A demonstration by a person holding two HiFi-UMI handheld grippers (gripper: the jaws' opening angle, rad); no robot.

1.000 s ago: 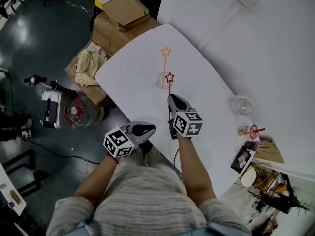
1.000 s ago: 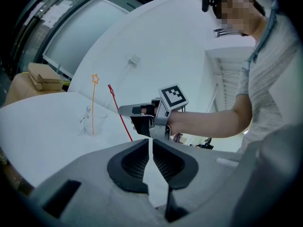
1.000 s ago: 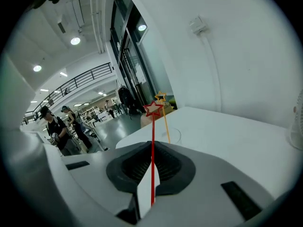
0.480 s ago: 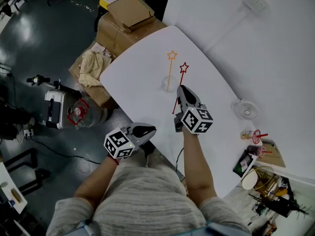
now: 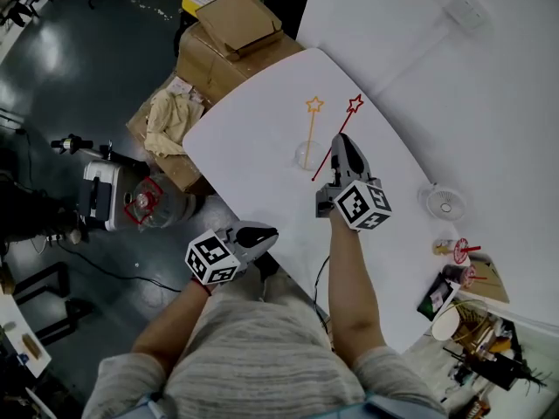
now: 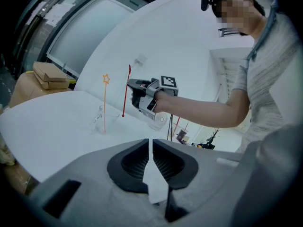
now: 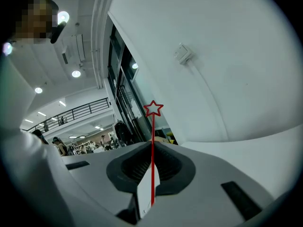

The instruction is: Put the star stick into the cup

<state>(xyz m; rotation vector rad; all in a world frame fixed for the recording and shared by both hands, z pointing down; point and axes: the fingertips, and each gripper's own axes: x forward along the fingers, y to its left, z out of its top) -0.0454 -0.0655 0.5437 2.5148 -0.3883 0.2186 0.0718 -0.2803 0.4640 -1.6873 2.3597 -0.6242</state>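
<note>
Gripping the red star stick (image 7: 152, 141) by its shaft: the right tongs (image 5: 340, 143) are clamped on it, pads tight on both sides. The star end sticks out well past the tips and the lower end hangs out behind the pads. From the head view the stick runs at a slant, star up toward the wall (image 5: 489, 85). Its lower tip is in the air above the table (image 5: 253, 138), just beside the cup (image 5: 306, 155) and not inside it.

Left tongs (image 6: 150, 148): pads together, nothing between them. They're held low near the person's torso, off the near table edge and well apart from the cup.

The cup is clear and stands upright near the middle of the white table. An orange star stick (image 5: 312, 127) stands in it, star on top, leaning slightly.

Further out:
- a small fan (image 5: 444, 203) lies on the table to the right of the right tongs
- cardboard boxes (image 5: 229, 26) are stacked on the floor past the table's far-left corner
</note>
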